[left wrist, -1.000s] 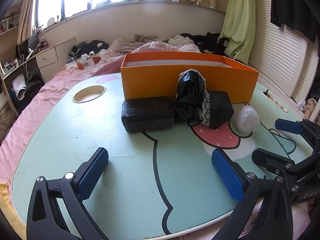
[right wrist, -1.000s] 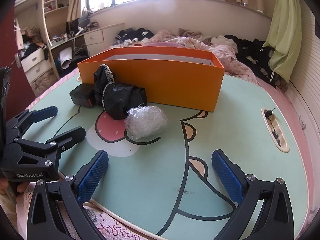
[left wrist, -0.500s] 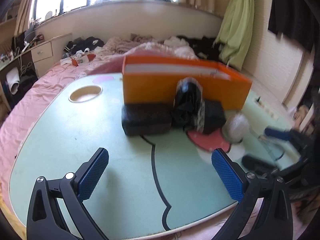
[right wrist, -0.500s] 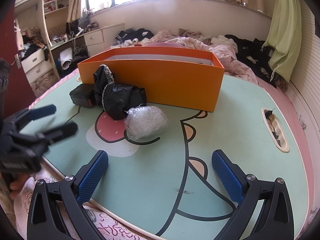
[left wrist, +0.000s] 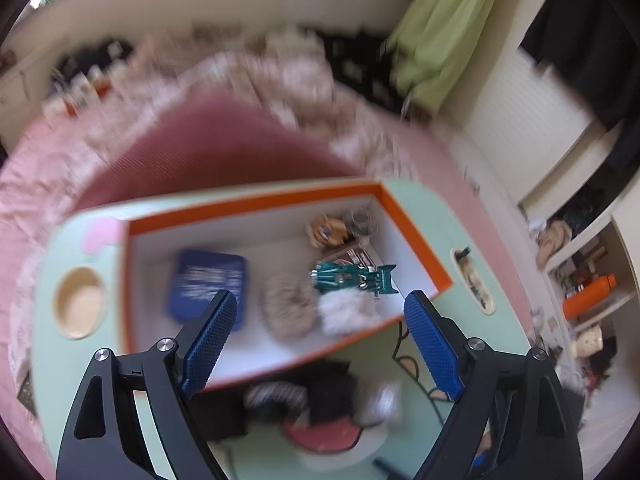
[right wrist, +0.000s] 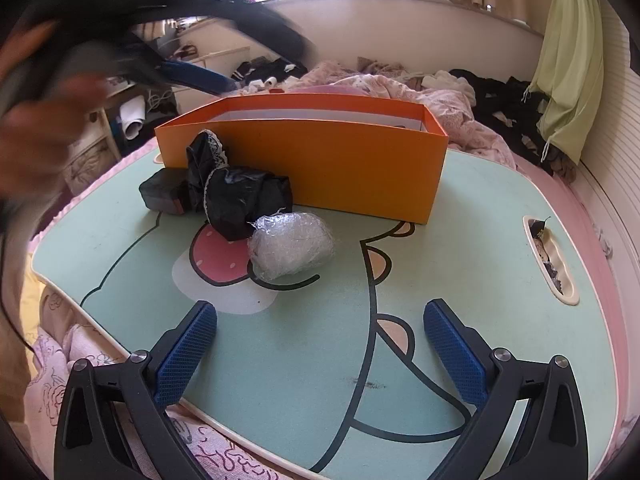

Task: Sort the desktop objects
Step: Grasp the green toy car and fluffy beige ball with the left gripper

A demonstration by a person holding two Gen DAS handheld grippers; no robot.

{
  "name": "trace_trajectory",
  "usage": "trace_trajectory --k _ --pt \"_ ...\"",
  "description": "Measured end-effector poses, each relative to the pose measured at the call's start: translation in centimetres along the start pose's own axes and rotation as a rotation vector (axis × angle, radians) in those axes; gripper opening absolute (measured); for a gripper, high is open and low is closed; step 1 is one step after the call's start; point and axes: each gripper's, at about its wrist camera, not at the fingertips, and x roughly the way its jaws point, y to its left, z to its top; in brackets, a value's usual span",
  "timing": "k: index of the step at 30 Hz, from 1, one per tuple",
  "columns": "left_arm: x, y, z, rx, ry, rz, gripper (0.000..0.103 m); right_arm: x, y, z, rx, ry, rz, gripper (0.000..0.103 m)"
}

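While its empty jaws narrow, the left gripper (left wrist: 318, 344) hangs above the orange box (left wrist: 416, 236); the right gripper (right wrist: 320, 354) waits spread and empty. Unsorted before the box: black case (right wrist: 160, 194), black bundle (right wrist: 240, 196), plastic-wrapped ball (right wrist: 292, 244). Choosing one seems next.

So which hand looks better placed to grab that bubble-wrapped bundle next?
Probably the right. Its tool is open, low over the table, with the bubble-wrapped bundle straight ahead. The left tool is empty, jaws closing, raised above the orange box.
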Motion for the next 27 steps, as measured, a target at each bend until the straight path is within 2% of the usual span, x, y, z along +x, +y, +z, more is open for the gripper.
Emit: trace_trajectory --k 2,6,9,11,12,14,17,20,23,27 --pt "2.3 -0.7 0.7 -0.004 0.054 0.004 0.086 0.1 0.0 0.0 0.001 0.0 0.001 0.103" --pt "5.7 -0.9 1.2 -0.019 0.123 0.066 0.086 0.0 0.1 0.0 0.001 -0.001 0.0 0.103" --pt "7.8 -0.2 1.5 -0.055 0.205 0.028 0.086 0.0 0.0 0.0 0.001 -0.001 0.001 0.103" --pt "8.4 0.0 1.3 -0.065 0.226 -0.02 0.086 0.1 0.0 -0.1 0.002 -0.001 0.002 0.103" --pt "8.5 0.0 1.2 -0.065 0.221 -0.026 0.085 0.0 0.1 0.0 0.001 -0.001 0.002 0.103" --pt "7.9 0.0 0.9 -0.066 0.197 -0.068 0.06 0.0 0.1 0.0 0.001 -0.001 0.002 0.103" --pt "7.0 -0.2 0.7 -0.054 0.182 -0.077 0.048 0.0 0.2 0.0 0.001 -0.002 0.002 0.103" --pt "6.0 -0.3 0.4 -0.027 0.154 -0.059 0.048 0.1 0.2 0.0 0.0 -0.003 0.001 0.103" --pt "4.4 0.1 0.3 -0.03 0.106 -0.1 0.048 0.1 0.1 0.1 0.001 -0.003 0.002 0.103" --pt "0.6 0.2 0.7 -0.03 -0.003 -0.126 0.048 0.1 0.1 0.0 0.001 -0.004 0.001 0.103"
